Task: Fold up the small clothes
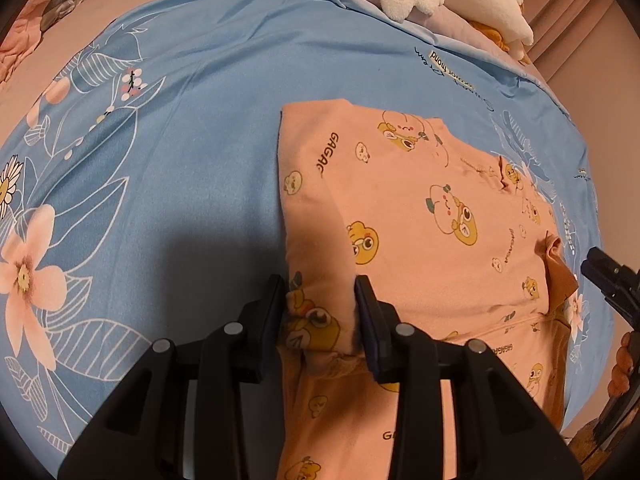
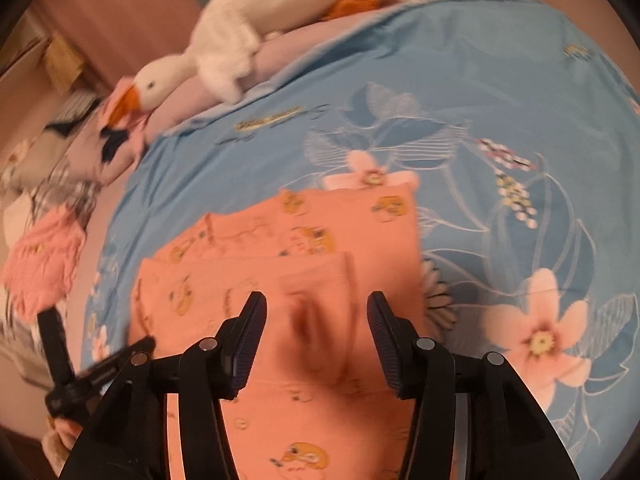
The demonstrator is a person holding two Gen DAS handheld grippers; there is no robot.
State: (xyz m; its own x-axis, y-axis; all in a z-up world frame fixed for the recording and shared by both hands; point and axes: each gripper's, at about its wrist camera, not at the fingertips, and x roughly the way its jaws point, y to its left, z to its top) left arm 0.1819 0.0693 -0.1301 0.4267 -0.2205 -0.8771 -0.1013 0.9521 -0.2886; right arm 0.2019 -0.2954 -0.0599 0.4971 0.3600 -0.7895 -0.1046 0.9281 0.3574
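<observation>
A small peach garment [image 1: 432,216] with yellow cartoon prints lies on the blue floral sheet [image 1: 200,152]. Its left sleeve is folded in over the body. My left gripper [image 1: 320,312] has its jaws apart, standing either side of the sleeve's cuff end; I cannot tell whether the pads touch it. My right gripper [image 2: 316,332] is open and empty just above the garment [image 2: 304,240], which shows blurred in the right wrist view. Each gripper shows at the edge of the other's view: the right one [image 1: 608,280], the left one [image 2: 100,364].
A white plush goose [image 2: 240,40] lies on pink bedding at the far edge of the bed. A pink crumpled cloth [image 2: 44,256] and patterned pillows lie at the left. The sheet's edge [image 1: 588,184] drops off at the right.
</observation>
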